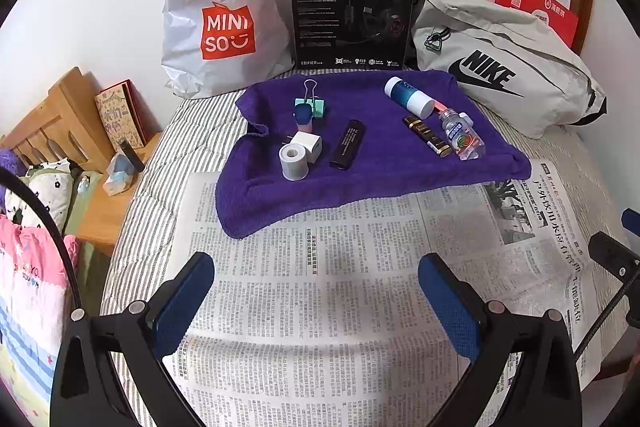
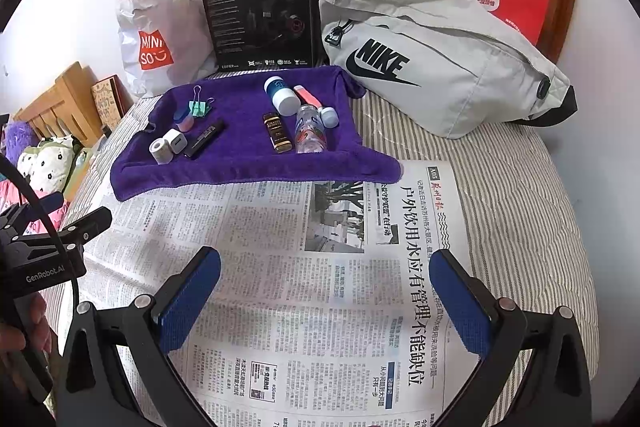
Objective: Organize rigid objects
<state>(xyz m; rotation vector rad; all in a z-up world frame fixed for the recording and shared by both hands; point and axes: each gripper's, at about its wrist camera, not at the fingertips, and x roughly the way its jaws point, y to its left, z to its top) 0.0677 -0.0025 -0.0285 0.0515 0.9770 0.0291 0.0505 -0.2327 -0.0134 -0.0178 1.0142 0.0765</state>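
Hovering over a newspaper spread on a striped bed, the left gripper and the right gripper both have their blue-padded jaws spread wide and hold nothing. Above the newspaper, in the middle of each frame, a purple towel carries the small rigid objects. At its left sit a mint binder clip, a small blue-capped pink container, a white charger cube touching a roll of white tape, and a black stick-shaped object just beside them. At its right lie a blue-and-white cylinder, a dark gold-trimmed tube and a small clear plastic bottle, close together. All look light and stiff. The bottle and tubes lie on their sides and would likely roll, so gripping across the middle of the barrel seems safest; the smooth plastic may slip. The cube offers flat faces; the tape roll stands upright and suits a grip across its sides. The soft towel may sag under pressure.
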